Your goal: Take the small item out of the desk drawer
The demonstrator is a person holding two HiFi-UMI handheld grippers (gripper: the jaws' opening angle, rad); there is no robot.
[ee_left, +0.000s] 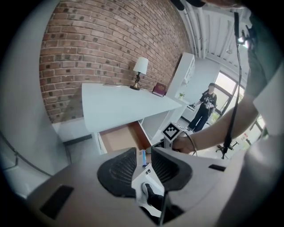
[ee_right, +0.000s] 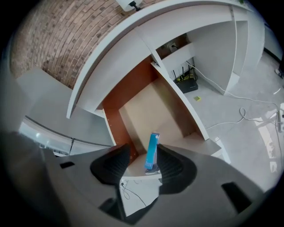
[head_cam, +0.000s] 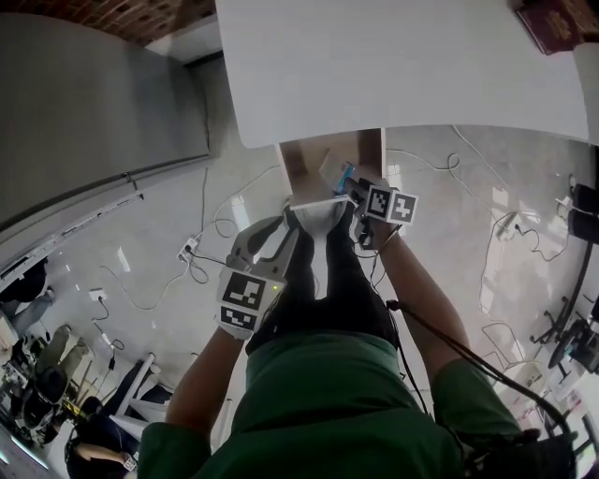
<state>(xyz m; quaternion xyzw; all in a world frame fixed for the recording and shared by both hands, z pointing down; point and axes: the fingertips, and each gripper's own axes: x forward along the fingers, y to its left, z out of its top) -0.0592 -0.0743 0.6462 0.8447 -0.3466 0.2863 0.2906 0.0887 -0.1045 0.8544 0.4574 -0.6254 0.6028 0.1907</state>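
Observation:
The white desk's [head_cam: 402,65] wooden drawer [head_cam: 314,164] is pulled out towards me. A small blue flat item [ee_right: 152,150] stands on edge near the drawer's front, between the jaws of my right gripper [ee_right: 143,154]. It rests close to the right pad, and the left pad stands clear of it, so the jaws are apart. The head view shows the blue item [head_cam: 343,175] just ahead of the right gripper [head_cam: 357,194]. My left gripper [head_cam: 285,224] hangs below the drawer front [ee_left: 120,137], its jaws apart around nothing; the blue item [ee_left: 143,157] shows beyond them.
On the desk stand a lamp [ee_left: 140,66] and a dark red book [head_cam: 552,21]. Cables [head_cam: 211,234] trail over the floor, and a router [ee_right: 186,82] sits under the desk. A person [ee_left: 206,106] stands far back. My legs are below the drawer.

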